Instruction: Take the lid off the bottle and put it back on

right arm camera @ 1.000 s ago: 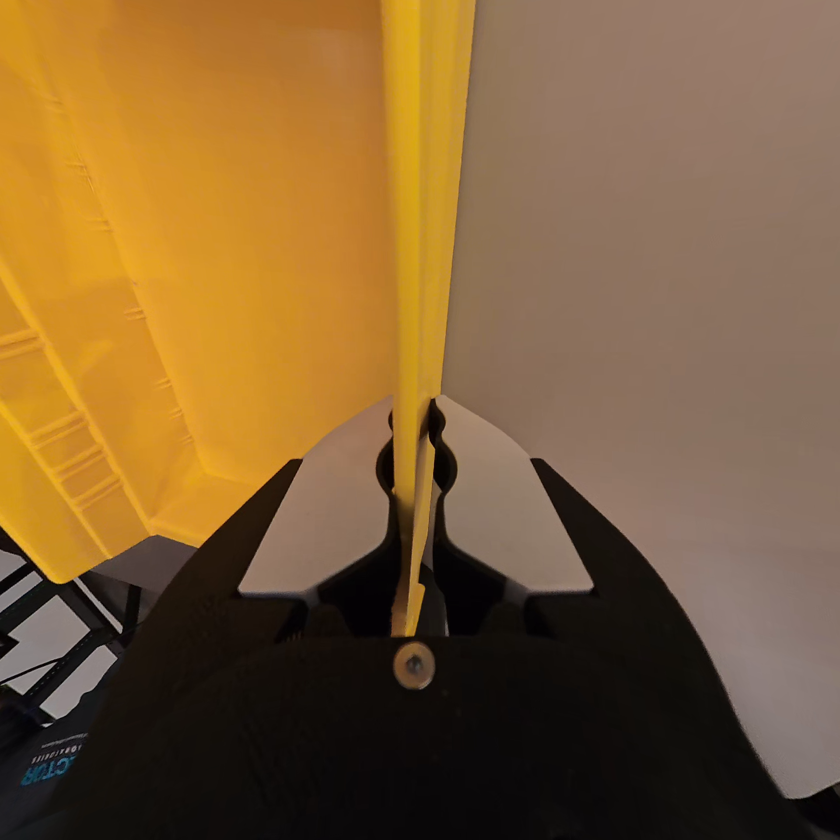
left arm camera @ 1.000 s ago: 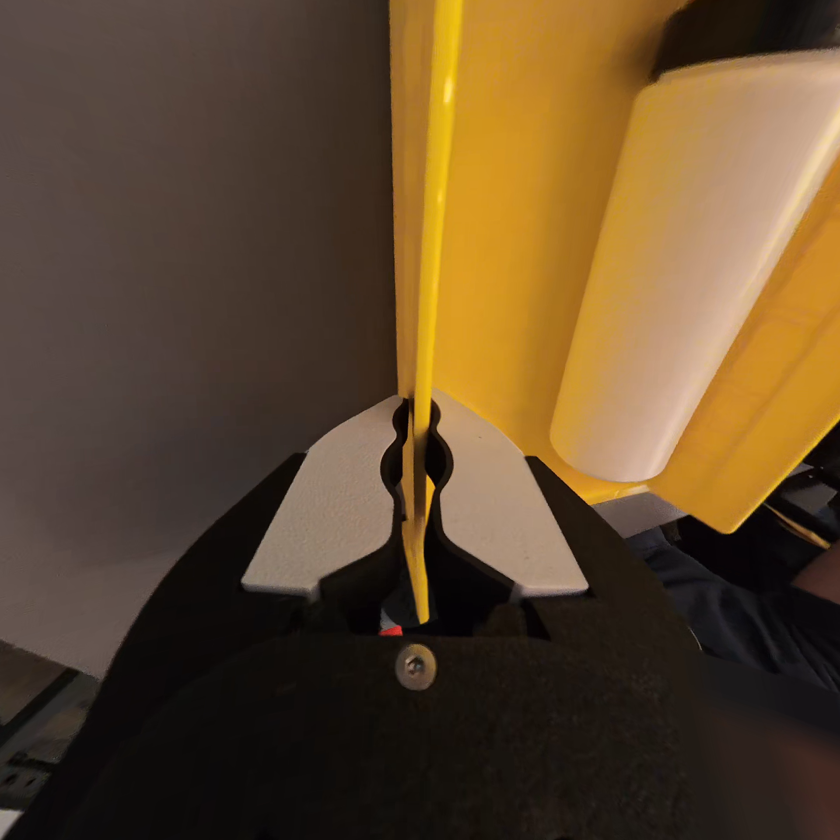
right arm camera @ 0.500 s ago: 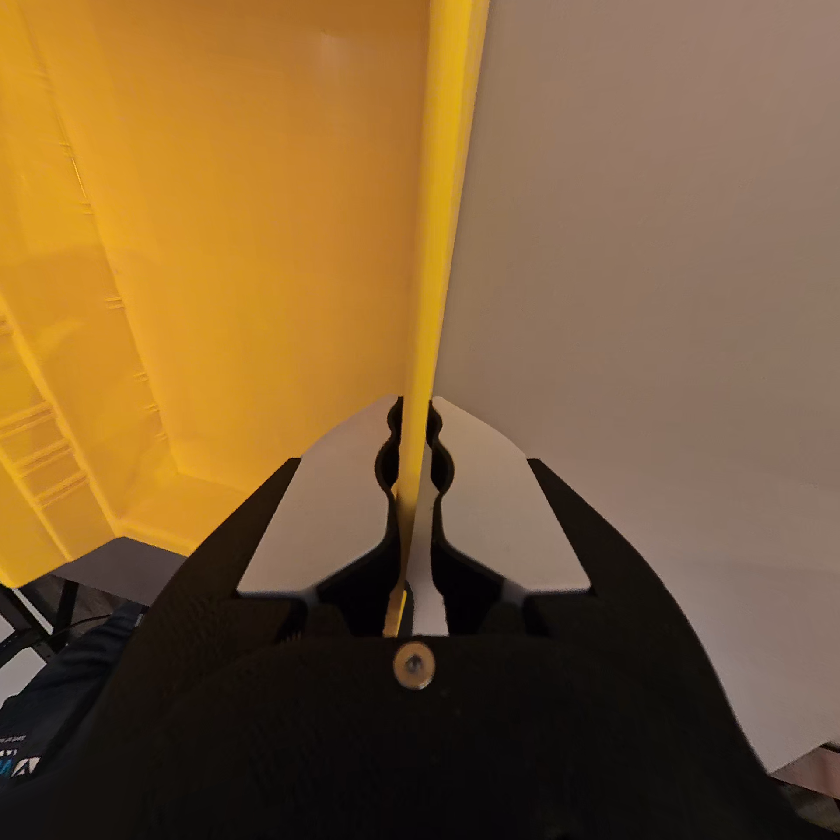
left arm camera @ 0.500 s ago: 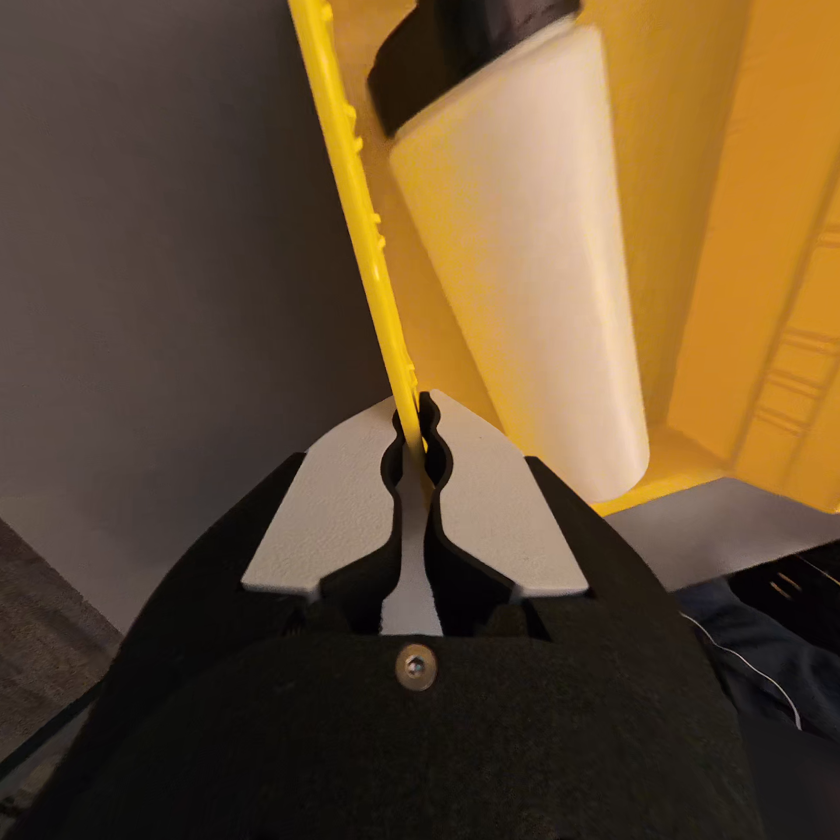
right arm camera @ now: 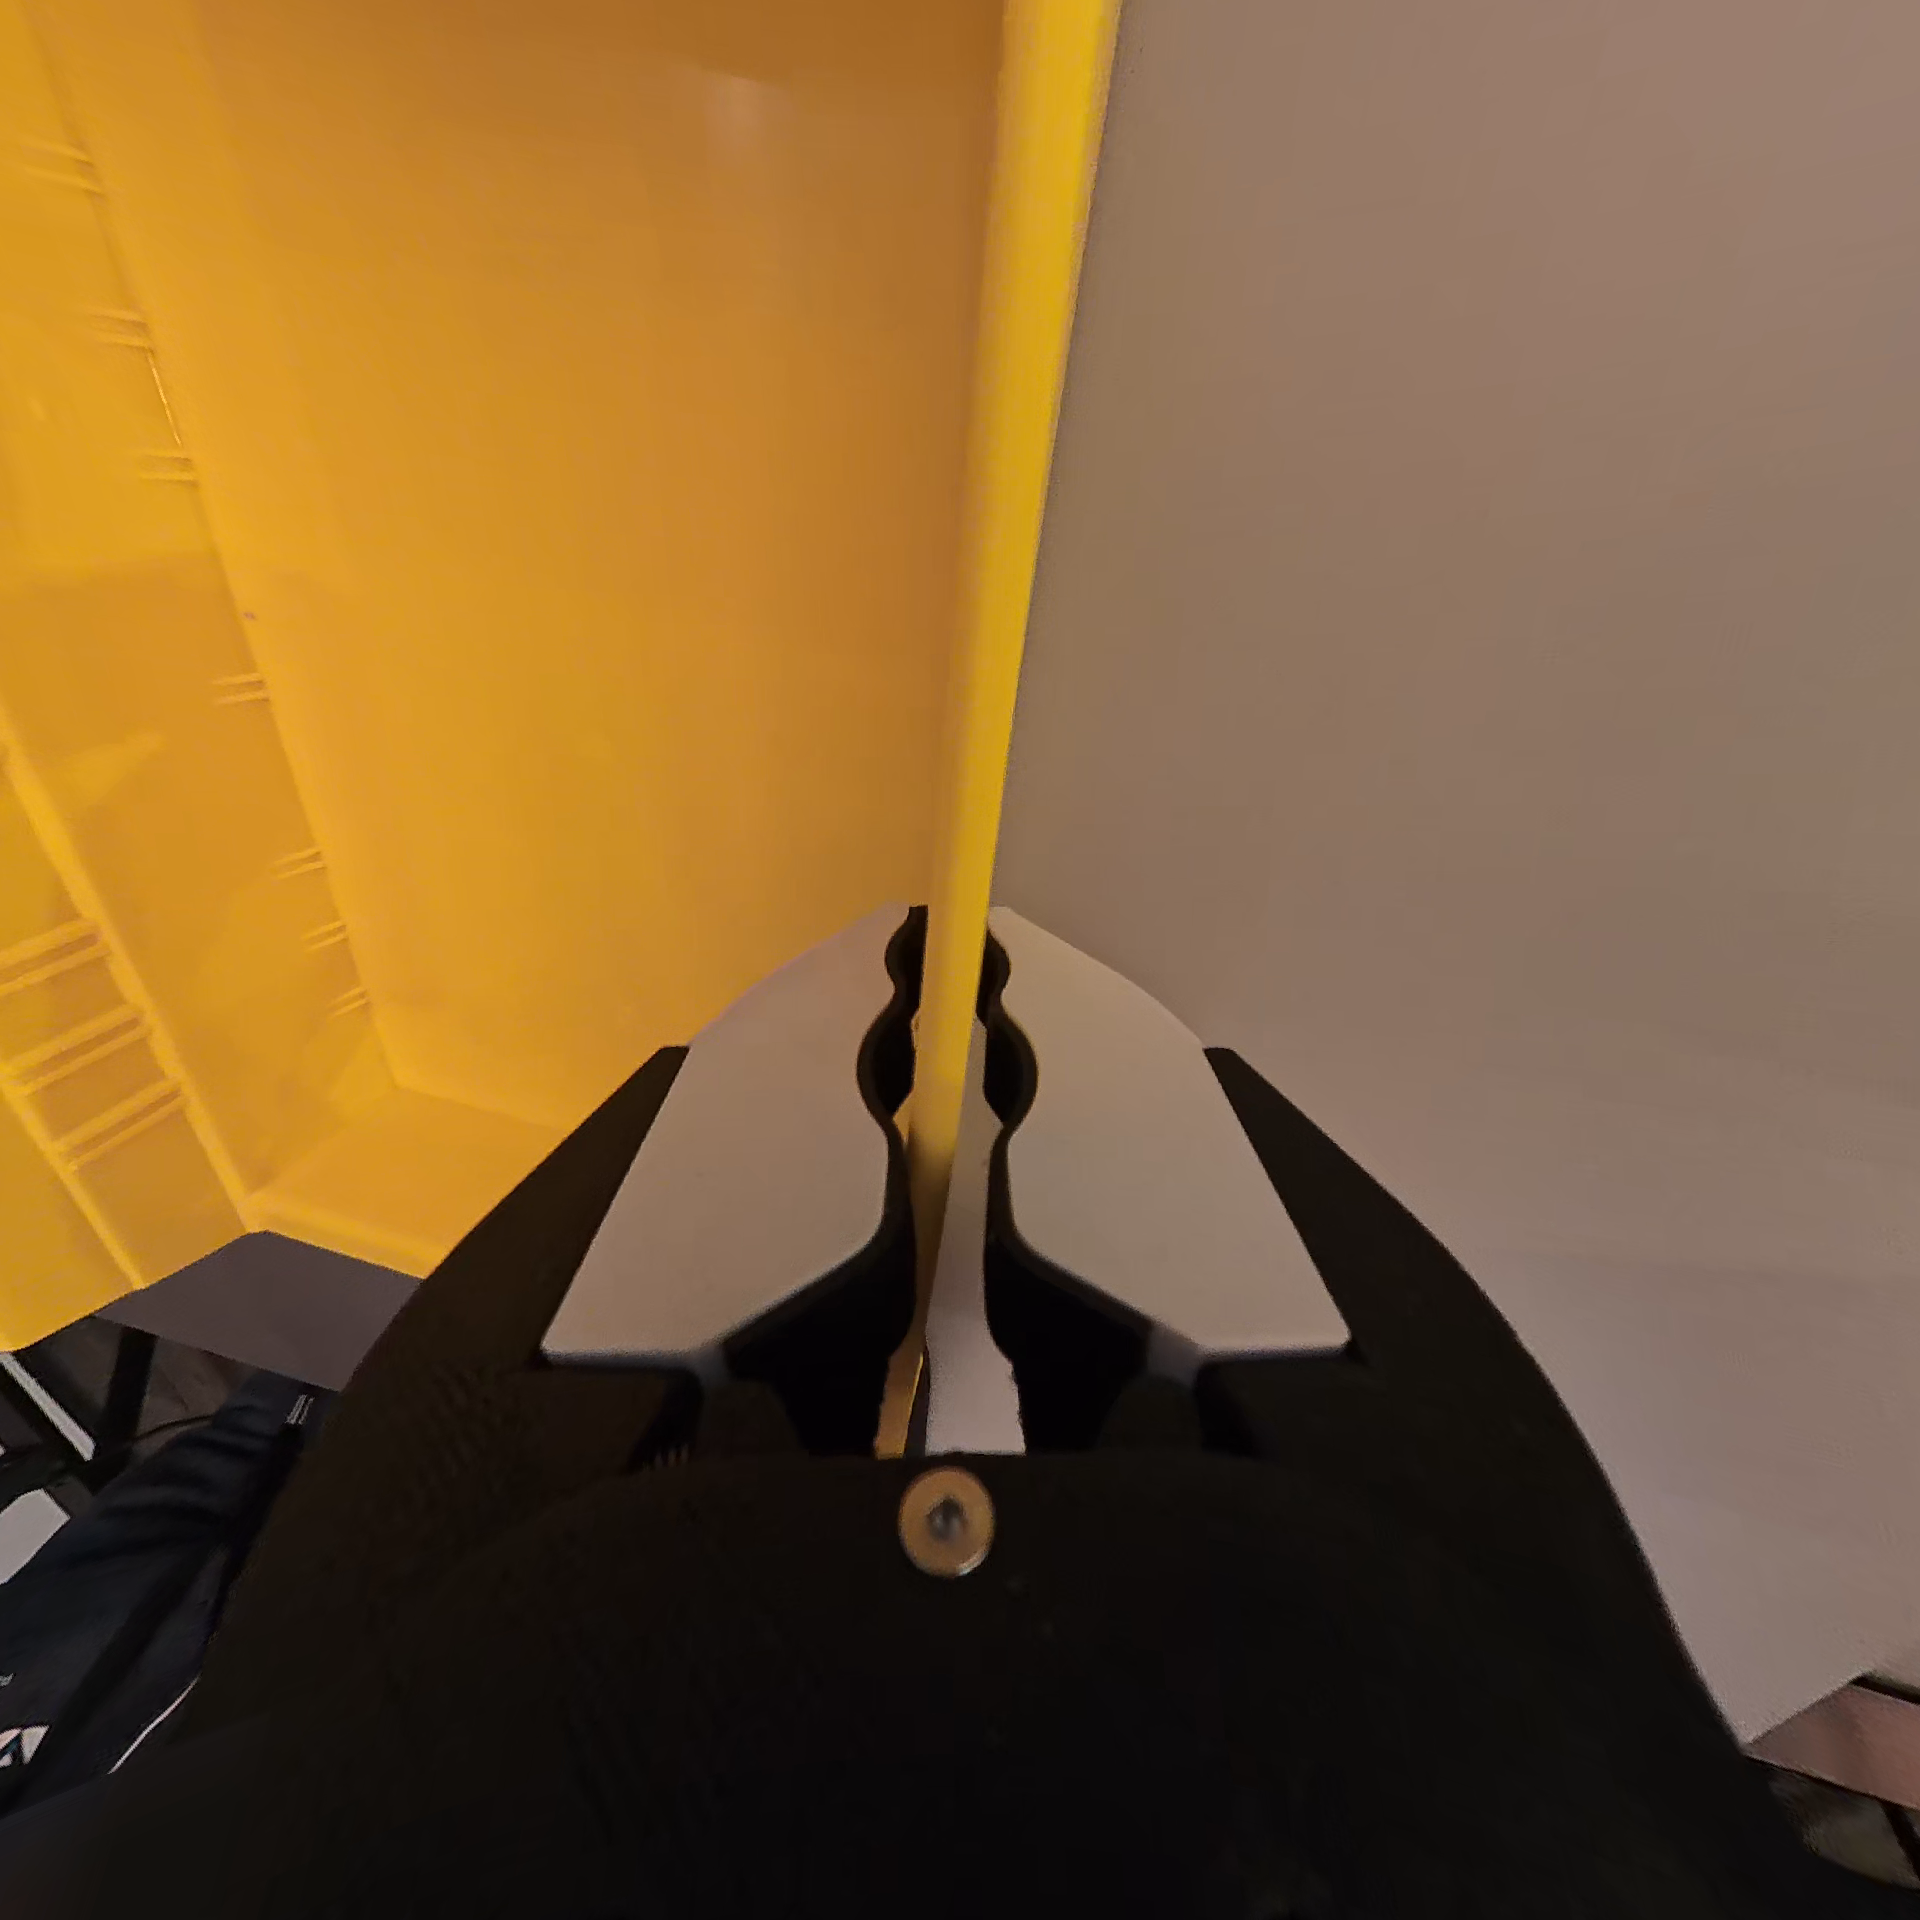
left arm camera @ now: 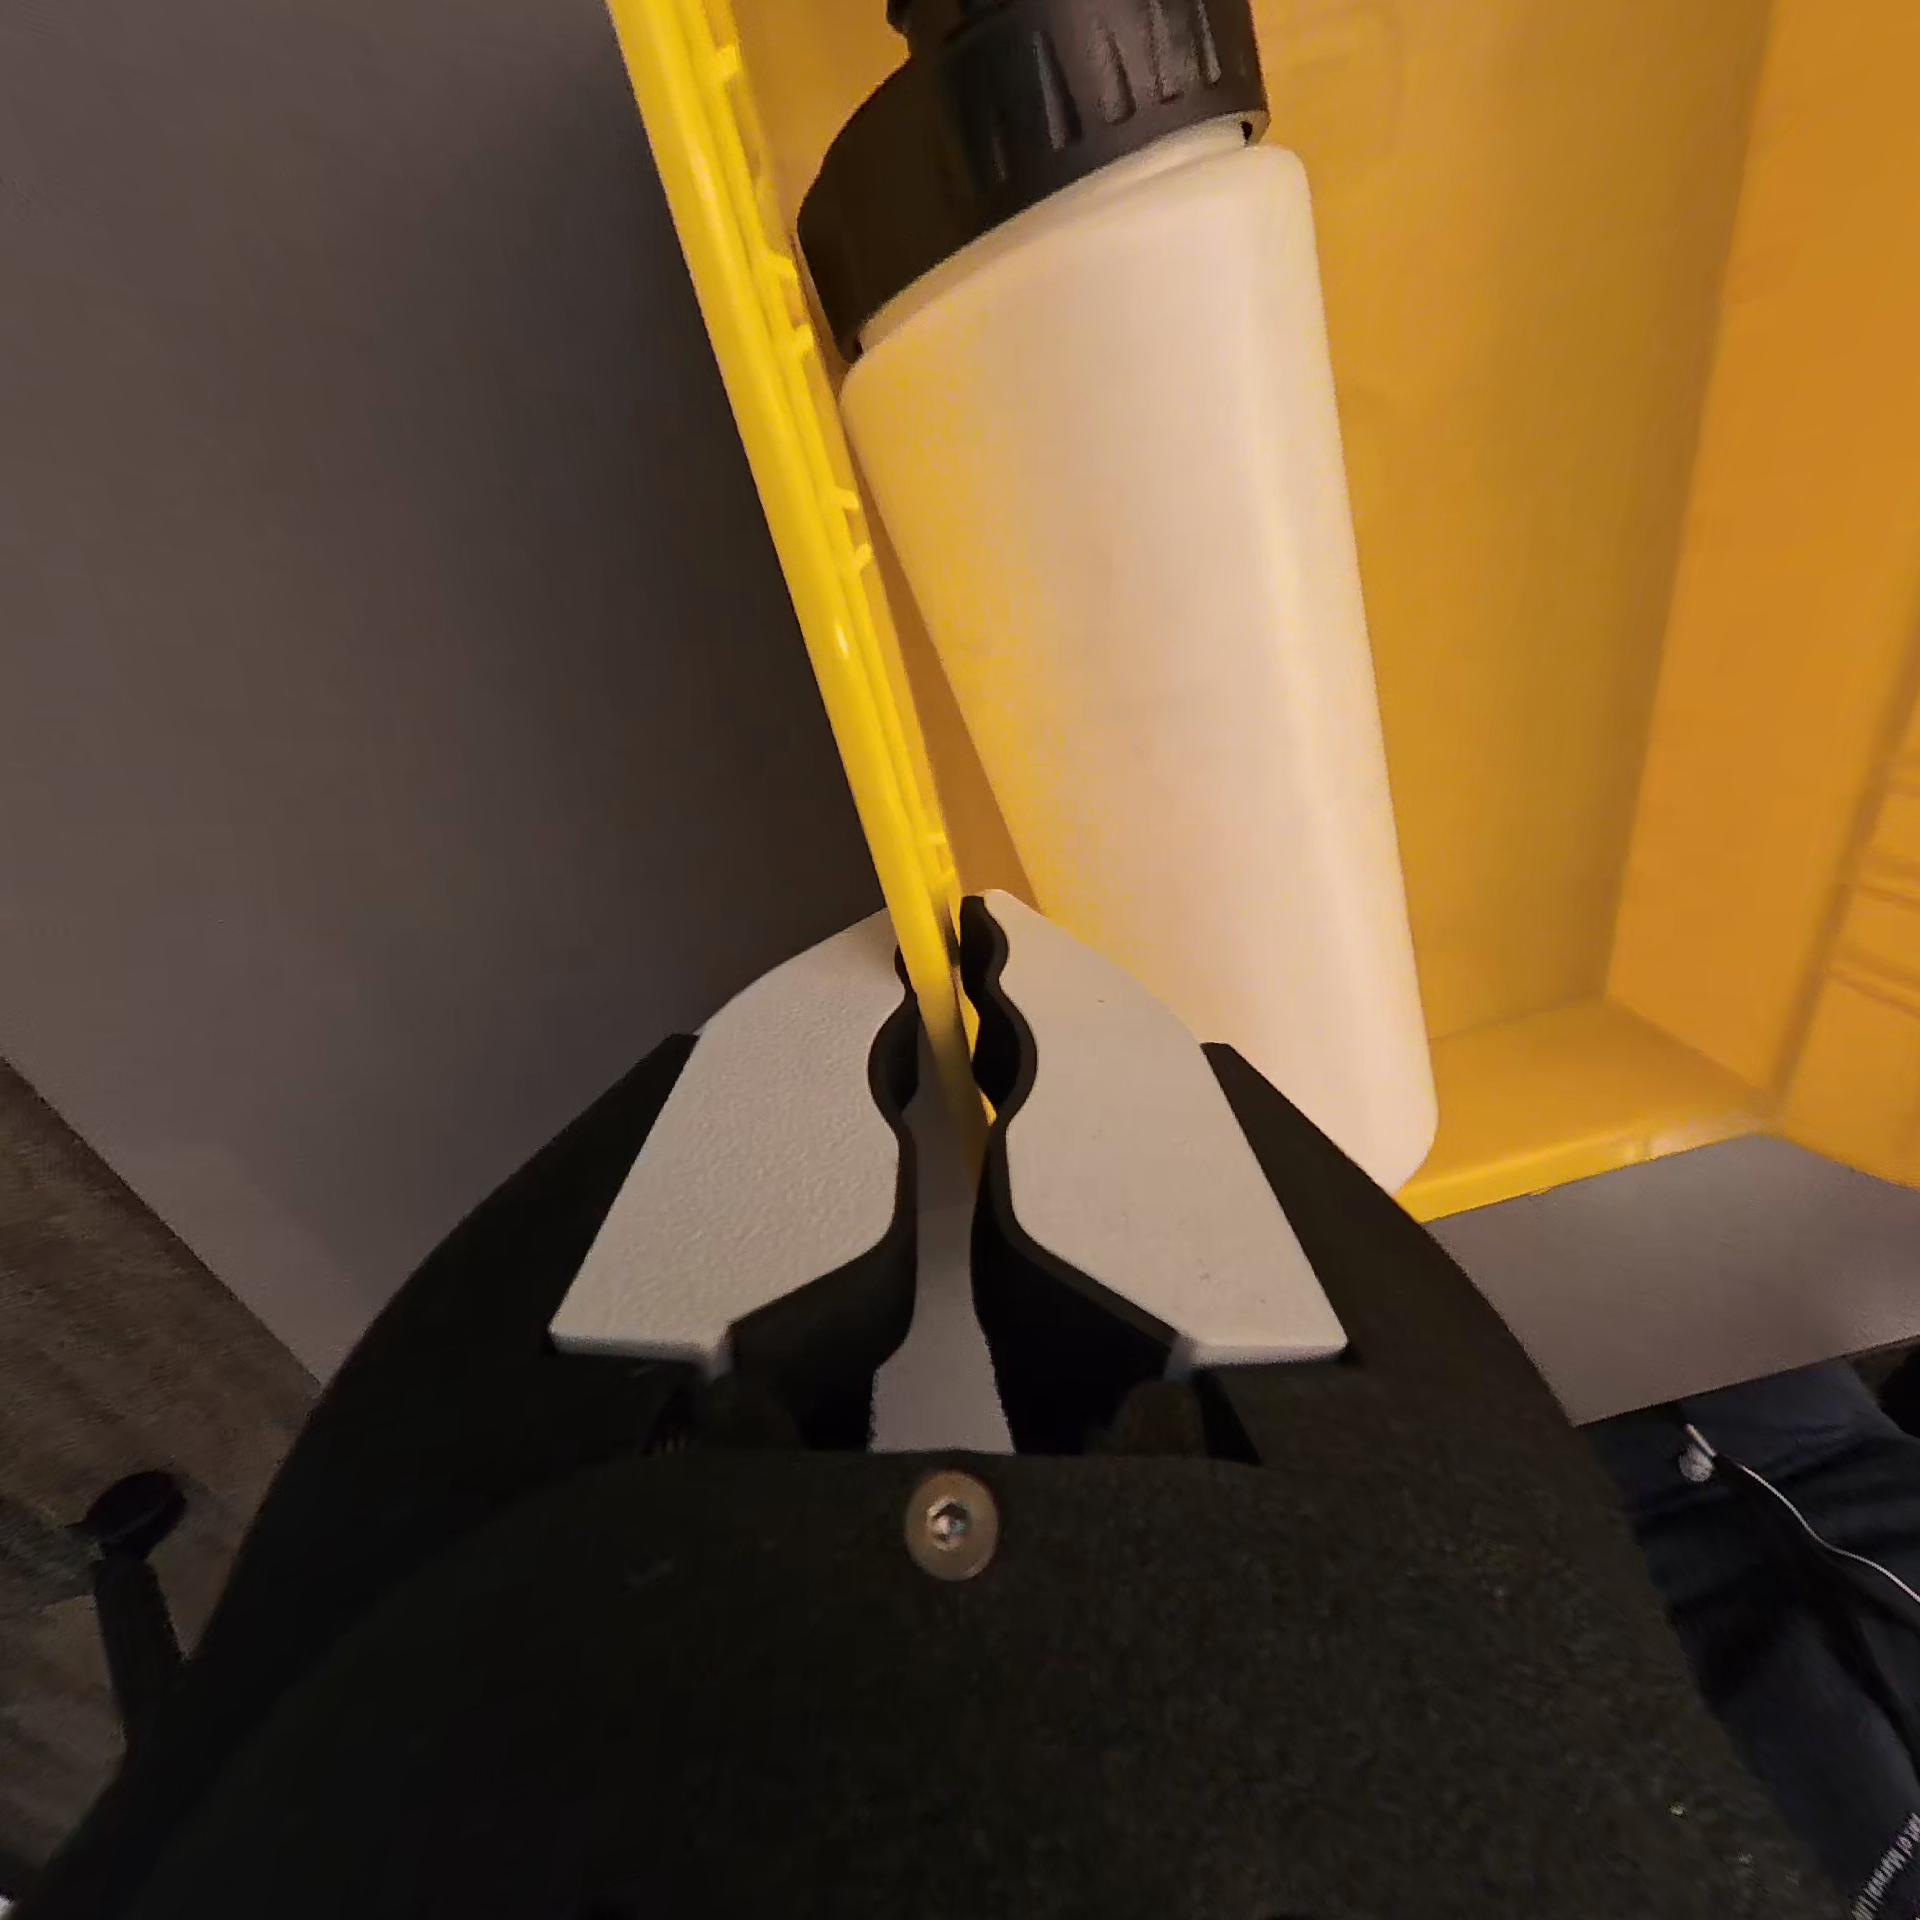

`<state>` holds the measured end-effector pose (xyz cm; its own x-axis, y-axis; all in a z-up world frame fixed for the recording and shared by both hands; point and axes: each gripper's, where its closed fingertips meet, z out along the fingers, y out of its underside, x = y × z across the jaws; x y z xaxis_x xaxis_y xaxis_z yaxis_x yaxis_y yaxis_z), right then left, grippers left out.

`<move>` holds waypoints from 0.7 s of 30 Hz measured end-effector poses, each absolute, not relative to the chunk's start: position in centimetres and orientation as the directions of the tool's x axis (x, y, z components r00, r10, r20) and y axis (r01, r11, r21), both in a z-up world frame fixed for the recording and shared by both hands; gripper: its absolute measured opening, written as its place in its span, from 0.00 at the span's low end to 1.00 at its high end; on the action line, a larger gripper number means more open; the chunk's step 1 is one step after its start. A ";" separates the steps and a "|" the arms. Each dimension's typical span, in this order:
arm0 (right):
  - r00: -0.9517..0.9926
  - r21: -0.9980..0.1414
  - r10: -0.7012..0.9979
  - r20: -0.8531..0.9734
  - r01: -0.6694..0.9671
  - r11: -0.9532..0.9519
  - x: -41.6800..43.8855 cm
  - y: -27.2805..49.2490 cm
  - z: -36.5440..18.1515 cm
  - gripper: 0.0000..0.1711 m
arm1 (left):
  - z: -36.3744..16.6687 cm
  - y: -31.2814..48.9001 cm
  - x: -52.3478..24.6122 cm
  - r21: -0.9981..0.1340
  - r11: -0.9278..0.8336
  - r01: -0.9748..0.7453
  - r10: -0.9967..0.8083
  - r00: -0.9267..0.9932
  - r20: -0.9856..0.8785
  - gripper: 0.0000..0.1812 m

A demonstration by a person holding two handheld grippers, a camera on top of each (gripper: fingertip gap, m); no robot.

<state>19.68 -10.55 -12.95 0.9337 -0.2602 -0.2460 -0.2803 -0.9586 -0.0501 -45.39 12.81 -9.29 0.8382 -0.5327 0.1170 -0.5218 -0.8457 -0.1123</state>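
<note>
A white bottle with a black ribbed lid screwed on lies inside a yellow bin, against its left wall. My left gripper is shut on the thin rim of that left wall, just beside the bottle's base. My right gripper is shut on the rim of the yellow bin's right wall. The bottle does not show in the right wrist view.
The bin rests on a pale table, which also shows in the right wrist view. A person's dark clothing is below the table's near edge. Carpet floor and a black stand lie at the lower left.
In the left wrist view the bin wall has swung from upright to leaning left. The bottle has slid over against that wall and its black lid has come into view. Both grippers stayed shut on the rims.
</note>
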 end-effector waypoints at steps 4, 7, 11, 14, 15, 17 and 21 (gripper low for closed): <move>0.928 -0.071 -0.279 -0.248 -0.305 -0.950 19.6 -10.3 -12.9 0.06 | -9.3 12.9 -45.3 -0.133 -0.841 -0.524 -0.538 0.837 0.100 0.03; 0.929 -0.105 -0.281 -0.240 -0.312 -0.944 19.8 -10.2 -12.9 0.10 | -9.3 12.6 -45.5 -0.138 -0.826 -0.547 -0.560 0.825 0.079 0.05; 0.943 -0.181 -0.273 -0.189 -0.306 -0.935 20.5 -10.0 -12.2 0.13 | -7.9 12.3 -45.9 -0.185 -0.782 -0.596 -0.602 0.798 -0.025 0.06; 0.953 -0.263 -0.270 -0.140 -0.299 -0.917 21.1 -9.6 -10.8 0.14 | -5.9 12.3 -45.7 -0.254 -0.745 -0.617 -0.617 0.782 -0.092 0.09; 0.956 -0.298 -0.270 -0.117 -0.293 -0.908 21.4 -9.4 -10.1 0.15 | -5.1 12.3 -45.4 -0.287 -0.736 -0.613 -0.615 0.783 -0.096 0.09; 0.959 -0.367 -0.275 -0.072 -0.282 -0.887 21.8 -9.0 -8.6 0.15 | -3.4 12.0 -44.4 -0.357 -0.720 -0.596 -0.616 0.785 -0.069 0.13; 0.962 -0.470 -0.272 -0.002 -0.241 -0.849 21.5 -8.6 -5.7 0.15 | 0.3 10.9 -41.0 -0.525 -0.654 -0.545 -0.649 0.761 0.019 0.22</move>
<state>21.50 -8.62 -5.69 0.9623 -0.2720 -0.0022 -0.2411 -0.8492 -0.4698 -40.99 10.86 0.30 0.7606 -0.6489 0.0187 -0.5451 -0.6540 -0.5246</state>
